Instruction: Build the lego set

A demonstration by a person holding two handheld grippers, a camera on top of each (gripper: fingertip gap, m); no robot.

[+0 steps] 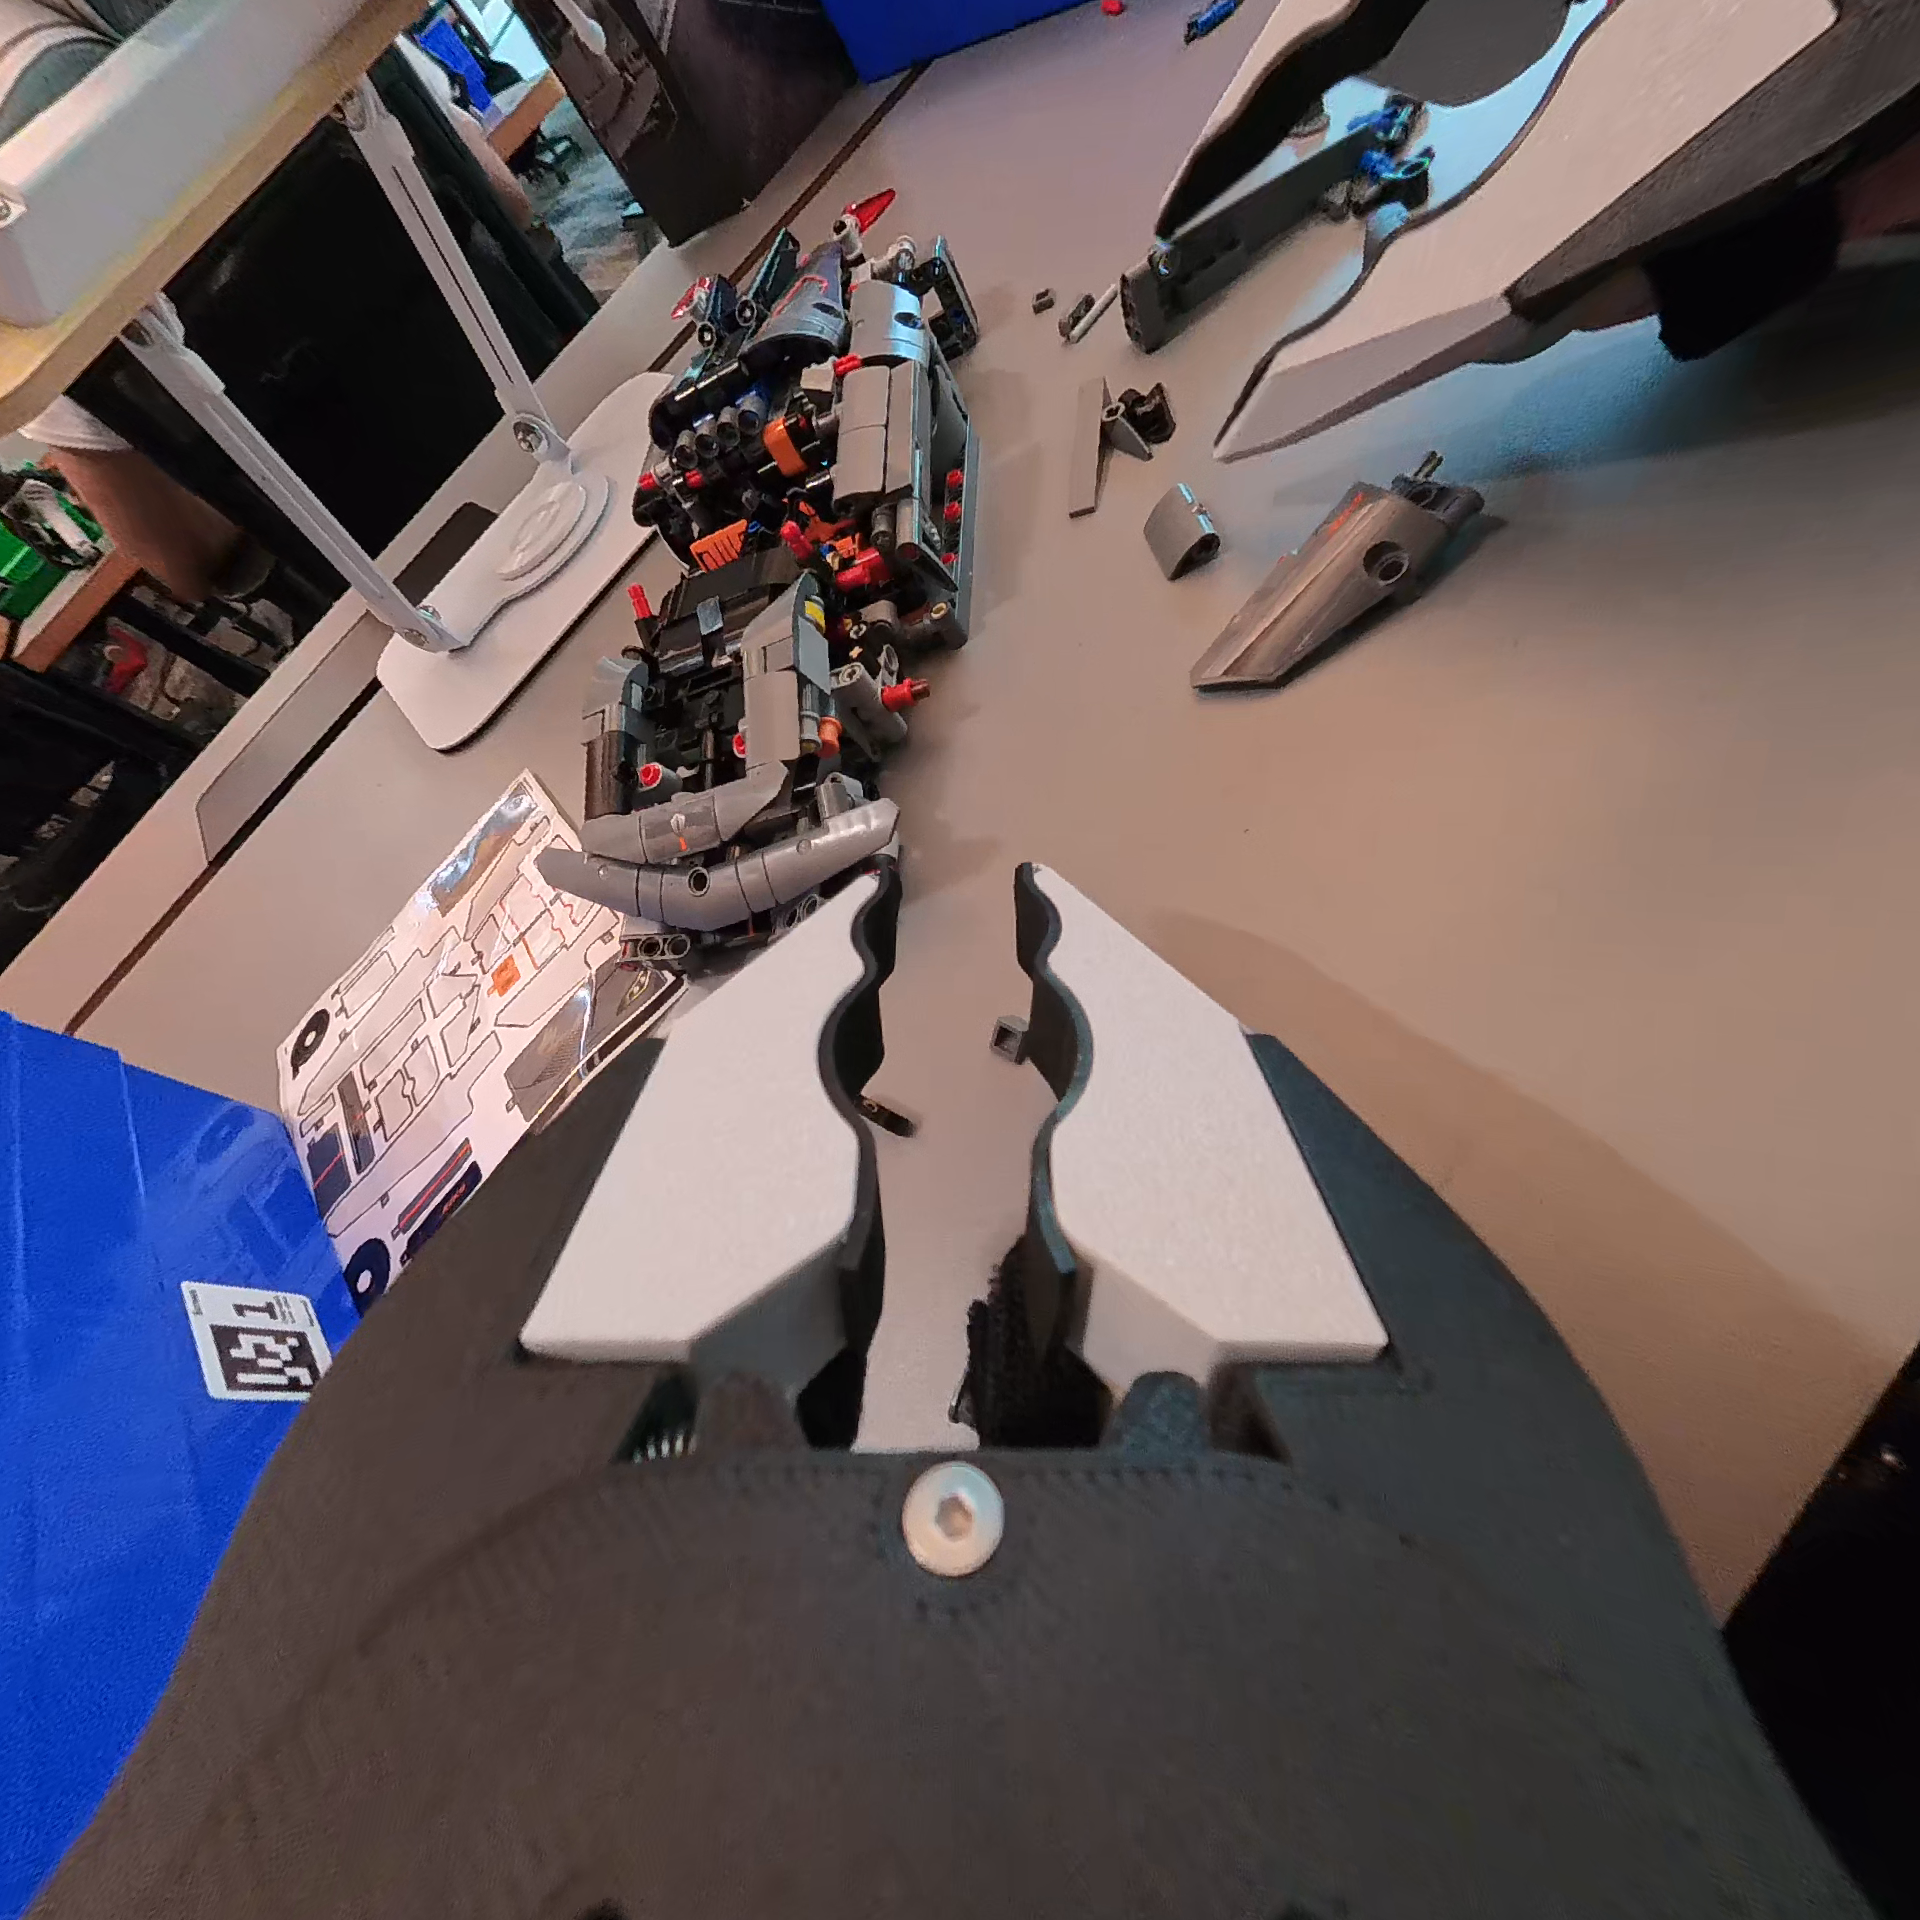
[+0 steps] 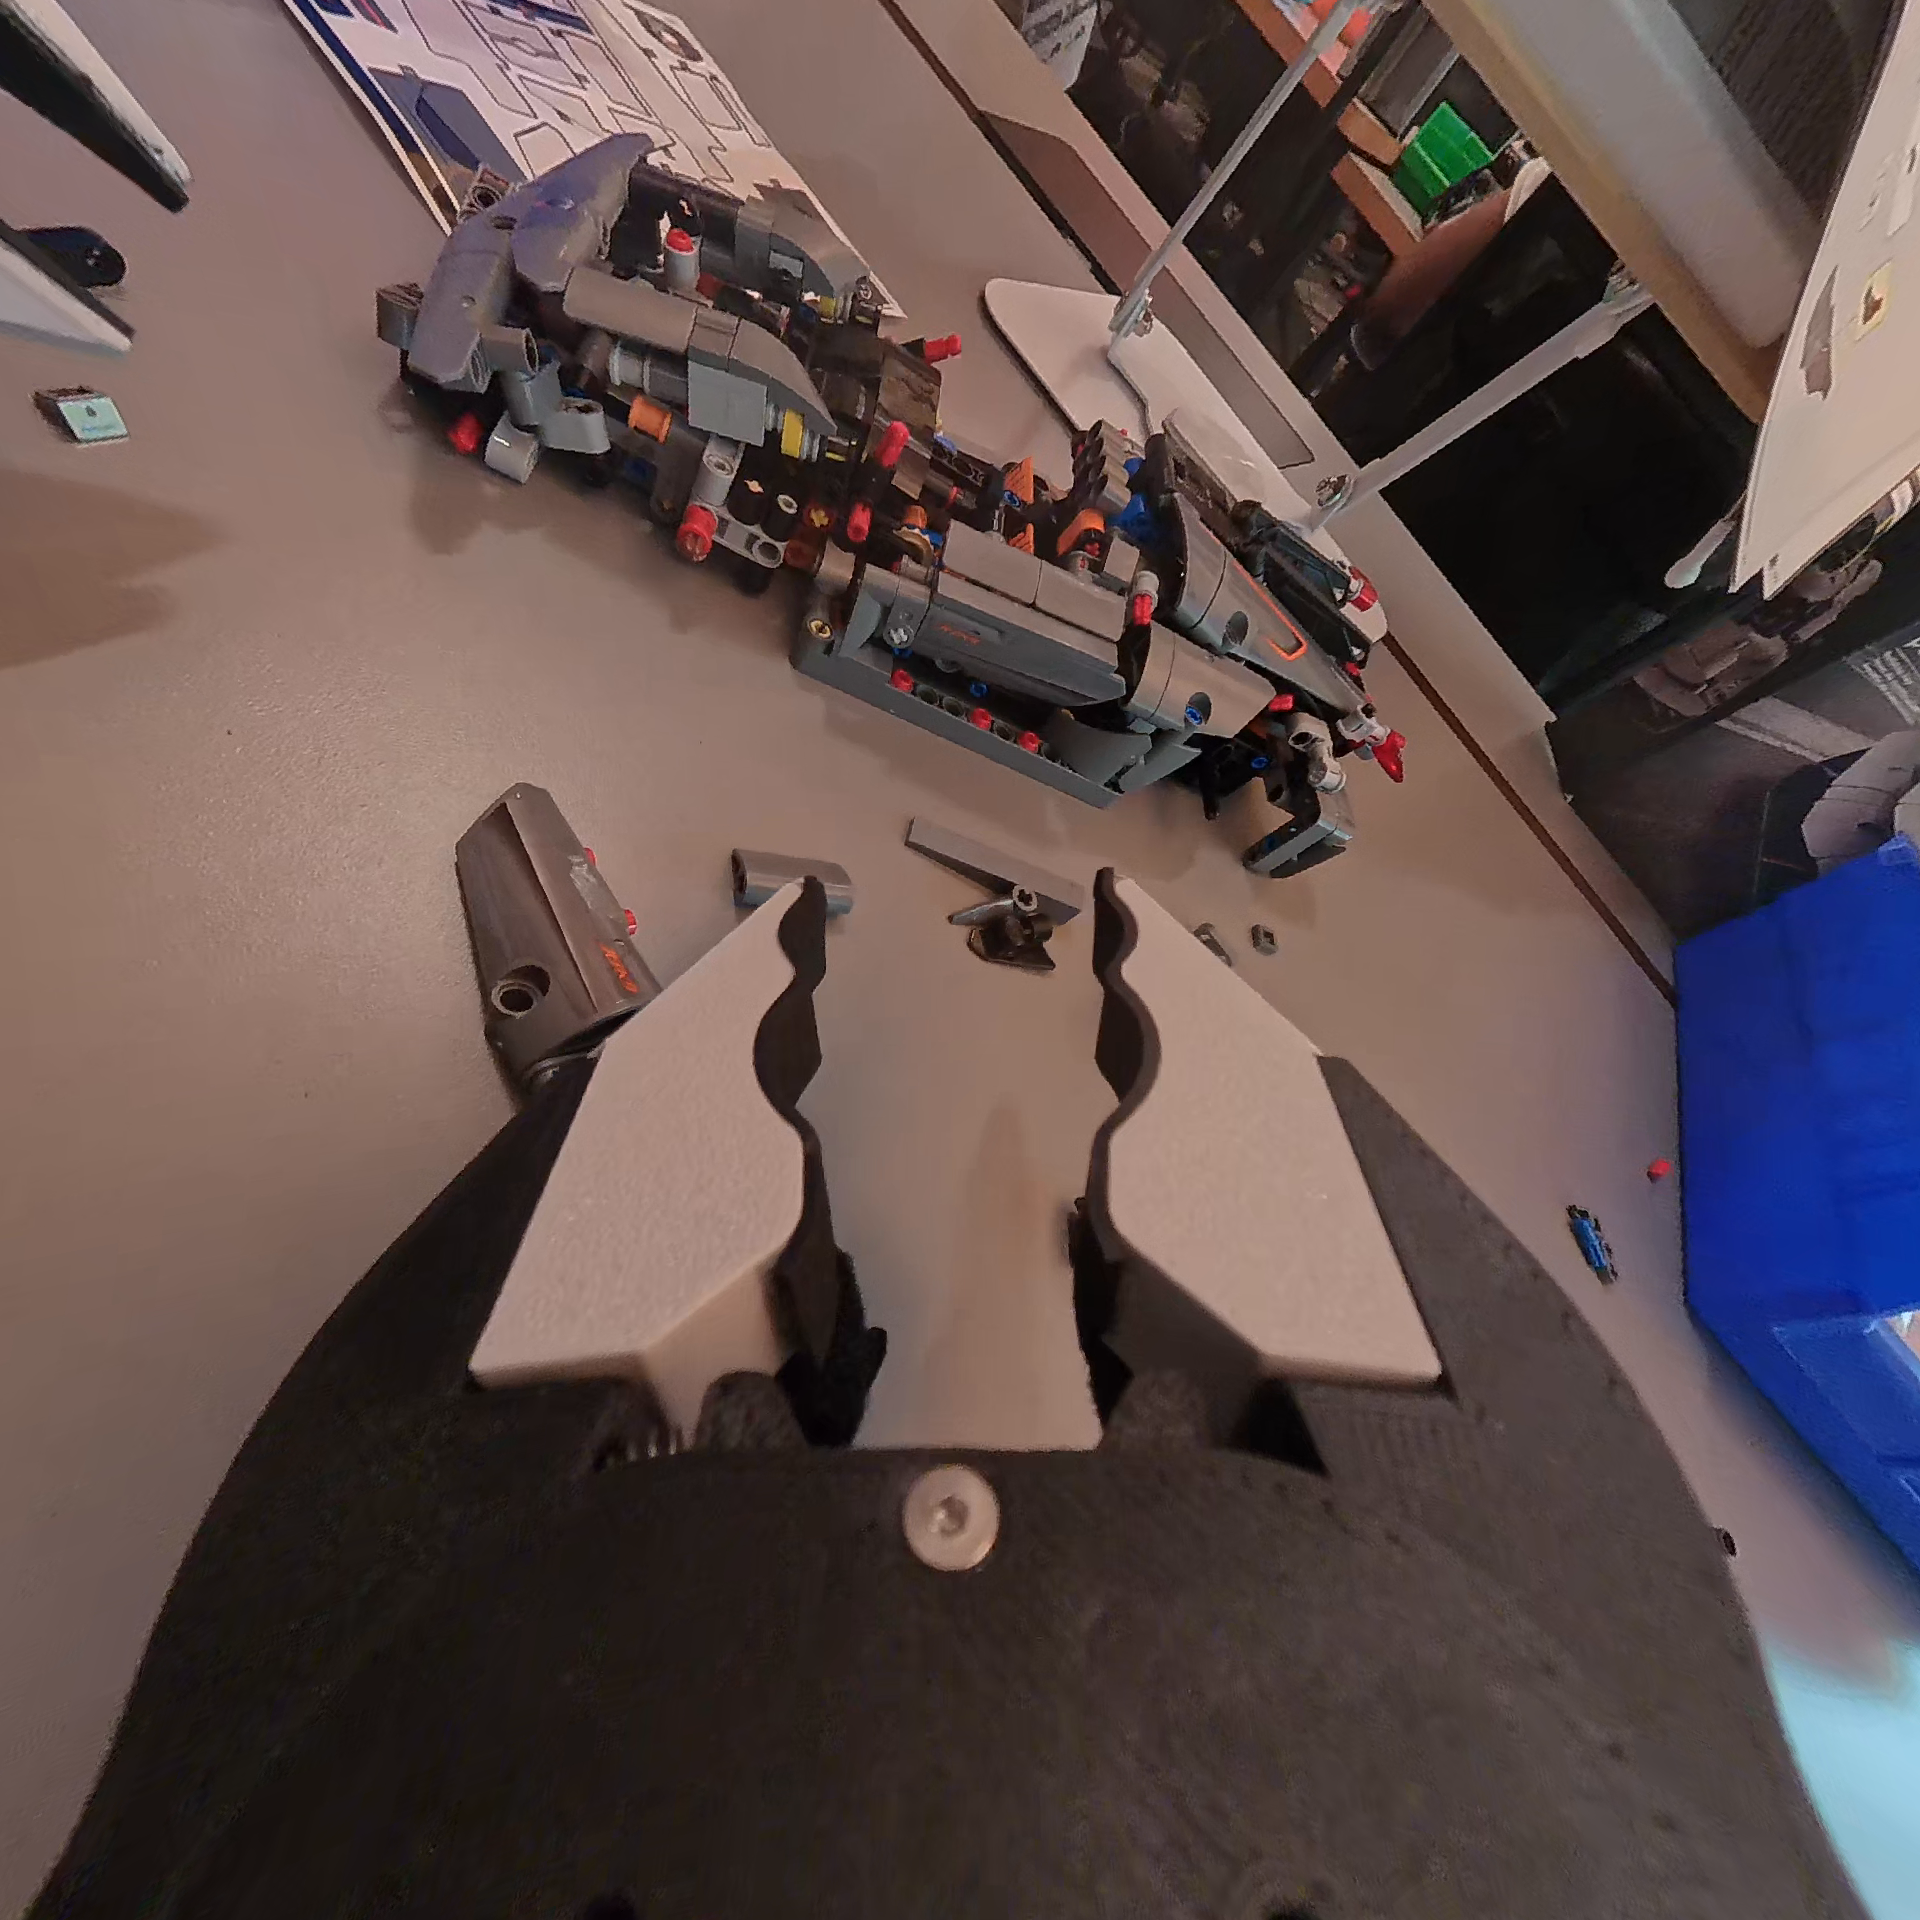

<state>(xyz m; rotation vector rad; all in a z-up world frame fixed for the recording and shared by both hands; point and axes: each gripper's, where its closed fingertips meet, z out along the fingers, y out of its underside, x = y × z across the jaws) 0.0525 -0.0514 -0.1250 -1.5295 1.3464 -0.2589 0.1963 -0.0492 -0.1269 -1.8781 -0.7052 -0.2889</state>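
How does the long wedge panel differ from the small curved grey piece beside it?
The wedge panel is far longer than the curved piece. The panel is darker grey with an orange marking; the curved piece is lighter and plain. Both lie loose on the table, apart from the main model.

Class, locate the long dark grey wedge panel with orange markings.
The wedge panel lies loose on the table, left of the open right gripper in the right wrist view, apart from the lego car.
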